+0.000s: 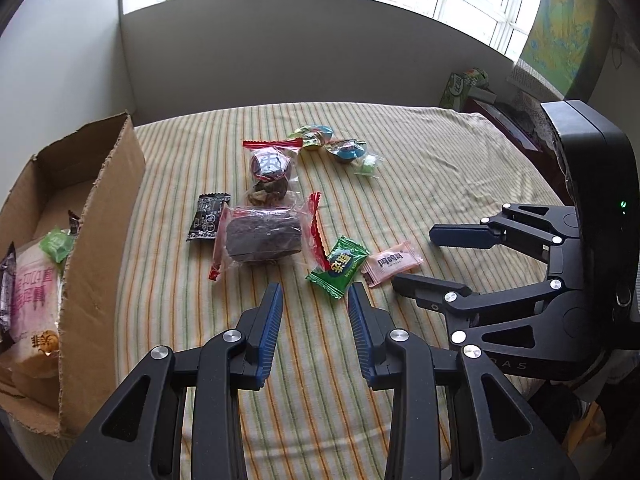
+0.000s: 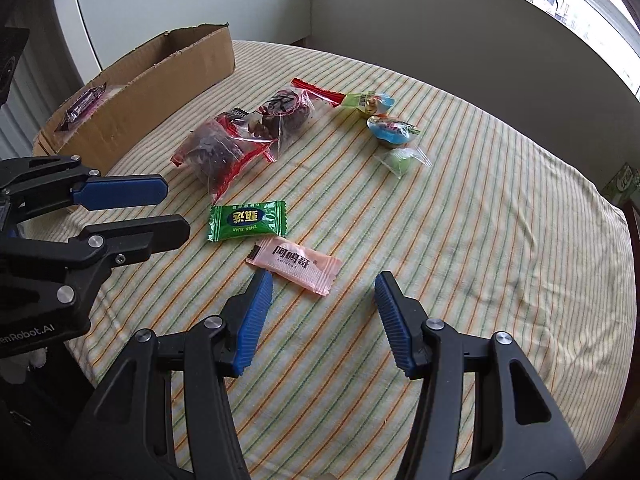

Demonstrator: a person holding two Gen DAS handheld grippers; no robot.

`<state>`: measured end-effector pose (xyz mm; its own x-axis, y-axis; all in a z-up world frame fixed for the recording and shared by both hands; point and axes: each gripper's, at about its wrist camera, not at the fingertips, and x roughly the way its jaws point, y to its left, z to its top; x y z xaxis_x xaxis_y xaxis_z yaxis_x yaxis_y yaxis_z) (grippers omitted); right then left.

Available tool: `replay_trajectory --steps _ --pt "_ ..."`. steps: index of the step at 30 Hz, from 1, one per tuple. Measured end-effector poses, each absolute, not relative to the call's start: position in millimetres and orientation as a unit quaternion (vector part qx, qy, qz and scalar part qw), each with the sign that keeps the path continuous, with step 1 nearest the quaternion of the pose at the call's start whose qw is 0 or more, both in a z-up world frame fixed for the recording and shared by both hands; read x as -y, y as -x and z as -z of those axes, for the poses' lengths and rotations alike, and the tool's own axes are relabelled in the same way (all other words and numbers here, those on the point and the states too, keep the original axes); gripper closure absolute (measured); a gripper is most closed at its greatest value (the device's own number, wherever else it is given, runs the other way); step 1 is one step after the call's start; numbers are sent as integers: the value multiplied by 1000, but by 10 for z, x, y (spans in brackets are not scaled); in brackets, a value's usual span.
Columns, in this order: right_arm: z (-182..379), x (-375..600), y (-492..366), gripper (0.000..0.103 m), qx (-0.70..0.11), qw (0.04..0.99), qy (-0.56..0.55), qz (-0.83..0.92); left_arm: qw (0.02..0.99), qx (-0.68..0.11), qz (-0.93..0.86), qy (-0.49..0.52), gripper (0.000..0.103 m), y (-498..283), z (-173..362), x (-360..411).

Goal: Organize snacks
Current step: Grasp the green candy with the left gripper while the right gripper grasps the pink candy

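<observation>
Loose snacks lie on a striped tablecloth point(image 1: 420, 168). My left gripper point(image 1: 315, 292) is open and empty, low over the cloth, with a green candy point(image 1: 338, 266) just ahead of its right finger. My right gripper point(image 2: 323, 280) is open too, and a pink packet point(image 2: 296, 266) lies just ahead of its left fingertip, not gripped. The same green candy point(image 2: 248, 220) lies beyond the pink packet. Further off are a clear-wrapped dark cake point(image 1: 260, 236), a small black packet point(image 1: 208, 218), a round dark snack point(image 1: 270, 166) and jelly cups point(image 1: 346, 150). Each gripper shows in the other's view: right gripper point(image 1: 414, 258), left gripper point(image 2: 176, 208).
An open cardboard box point(image 1: 100, 220) stands at the table's left with several wrapped snacks inside. A pale green sweet in clear wrap point(image 2: 400, 160) lies by the jelly cups point(image 2: 390, 130). Green cartons point(image 1: 464, 84) sit past the far right edge, under the window wall.
</observation>
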<state>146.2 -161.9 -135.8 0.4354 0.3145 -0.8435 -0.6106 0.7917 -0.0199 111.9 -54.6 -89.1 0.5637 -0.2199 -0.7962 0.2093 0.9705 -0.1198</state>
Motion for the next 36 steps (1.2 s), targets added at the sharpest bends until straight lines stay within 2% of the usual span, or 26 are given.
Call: replay_trajectory --steps 7,12,22,32,36 --pt "1389 1501 -1572 47 -449 828 170 -291 878 -460 132 1 72 -1225 965 576" --pt "1413 1470 -1646 47 -450 829 164 -289 874 -465 140 2 81 -1268 999 602" --pt "1417 1684 -1693 47 -451 838 150 -270 867 -474 153 -6 81 -1351 1044 751" --pt "1408 1894 -1711 62 -454 842 134 -259 866 -479 138 -32 81 -1514 1127 920" --pt "1404 1926 -1694 72 -455 843 128 -256 869 -475 137 -26 80 -1544 1139 889"
